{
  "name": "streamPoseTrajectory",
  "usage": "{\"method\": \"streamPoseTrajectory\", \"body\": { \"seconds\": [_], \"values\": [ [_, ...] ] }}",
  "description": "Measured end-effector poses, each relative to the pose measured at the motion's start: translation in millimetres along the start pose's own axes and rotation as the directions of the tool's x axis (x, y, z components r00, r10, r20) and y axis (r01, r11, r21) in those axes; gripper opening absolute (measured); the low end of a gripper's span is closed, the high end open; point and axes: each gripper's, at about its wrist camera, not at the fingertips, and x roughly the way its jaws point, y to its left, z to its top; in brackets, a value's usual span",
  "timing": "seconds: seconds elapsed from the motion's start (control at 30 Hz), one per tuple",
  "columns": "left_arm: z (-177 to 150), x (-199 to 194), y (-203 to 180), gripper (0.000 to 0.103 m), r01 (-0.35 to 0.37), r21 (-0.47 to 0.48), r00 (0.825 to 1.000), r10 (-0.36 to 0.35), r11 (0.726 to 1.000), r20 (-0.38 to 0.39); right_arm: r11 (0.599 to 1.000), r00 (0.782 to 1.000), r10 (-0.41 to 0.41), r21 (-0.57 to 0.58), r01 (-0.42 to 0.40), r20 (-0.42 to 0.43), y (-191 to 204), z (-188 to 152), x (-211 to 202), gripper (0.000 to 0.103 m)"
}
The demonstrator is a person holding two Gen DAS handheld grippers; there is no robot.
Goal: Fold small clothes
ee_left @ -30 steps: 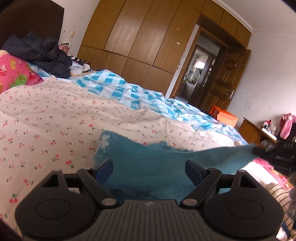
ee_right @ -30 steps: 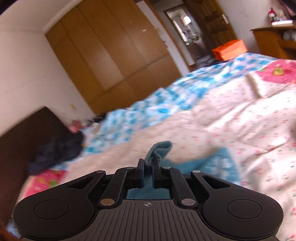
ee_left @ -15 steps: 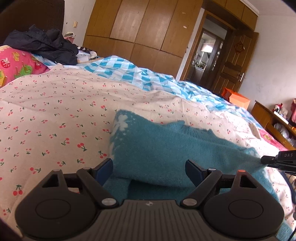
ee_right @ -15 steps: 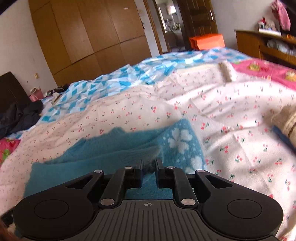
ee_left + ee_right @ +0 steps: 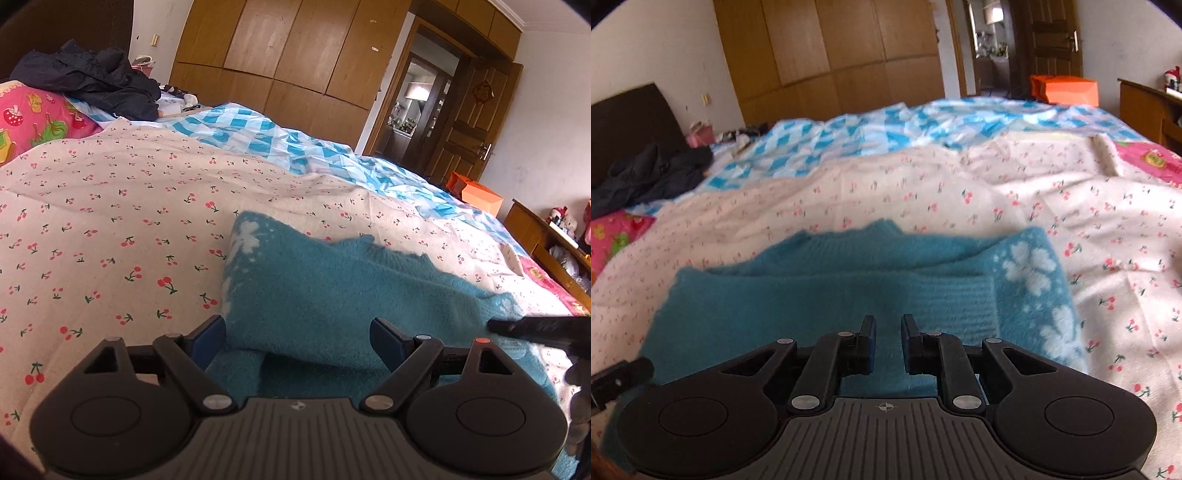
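Right tool [image 5: 885,341]: your jaws stand slightly apart, nothing pinched. Left tool [image 5: 297,334]: jaws wide, empty. Teal fleece garment [image 5: 820,295]: lies partly folded on the cherry-print bed cover [image 5: 997,192], directly beneath both tools. Likely light, limp, plush, non-slippery; take it at a corner or hem edge.

Sweater [image 5: 820,295]: teal, white flower pattern along one edge. Blanket [image 5: 110,221] under it: cream, small red cherry print. Quilt [image 5: 266,140] beyond the blanket: blue-white check. Pillow [image 5: 33,122]: pink, cartoon print. Jacket [image 5: 88,77] on the pillow: dark navy. Wardrobe [image 5: 288,55]: brown wood.
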Motion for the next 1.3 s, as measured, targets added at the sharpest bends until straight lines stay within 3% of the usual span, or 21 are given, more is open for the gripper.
{"method": "streamPoseTrajectory", "body": {
  "seconds": [0.03,0.13,0.2,0.3,0.43,0.63,0.7,0.93,1.13,1.3],
  "values": [
    [0,2,1,0.089,-0.009,0.003,1.0,0.009,1.0,-0.01,0.999,0.998,-0.032,-0.007,0.032,-0.047,0,-5,11,0.014],
    [-1,13,7,0.089,-0.046,-0.015,0.996,0.045,0.999,-0.074,0.999,0.999,-0.031,-0.012,0.031,-0.031,-2,-13,11,0.014],
    [-2,20,18,0.089,-0.043,-0.076,0.992,0.034,0.996,-0.122,0.999,0.999,-0.043,-0.013,0.042,-0.032,1,-12,5,0.015],
    [-1,14,23,0.089,-0.041,-0.117,0.995,0.03,0.992,-0.093,0.999,1.0,-0.03,-0.034,0.03,0.007,5,-12,-9,0.017],
    [-2,15,21,0.089,-0.059,-0.1,0.994,0.049,0.993,-0.097,0.996,0.998,-0.058,-0.062,0.056,-0.031,4,-20,3,0.018],
    [-4,16,17,0.089,-0.083,-0.073,0.991,0.075,0.994,-0.107,0.999,1.0,-0.029,-0.026,0.03,0.008,3,-16,-14,0.025],
    [-4,17,18,0.089,-0.084,-0.072,0.991,0.075,0.994,-0.115,0.997,0.998,-0.051,-0.055,0.049,-0.033,2,-20,-6,0.025],
    [-4,-7,23,0.089,-0.088,-0.01,0.975,0.084,0.996,-0.203,1.0,0.999,0.005,-0.026,-0.007,-0.042,-4,-18,-32,0.028],
    [-13,-54,28,0.089,-0.021,0.054,0.943,0.038,0.998,-0.331,0.996,0.993,0.084,0.016,-0.083,-0.088,-21,-43,-80,0.033],
    [-23,-86,24,0.089,0.035,0.105,0.899,0.014,0.994,-0.438,0.997,0.985,0.047,-0.06,-0.058,-0.167,-35,-72,-131,0.036]
  ]
}}
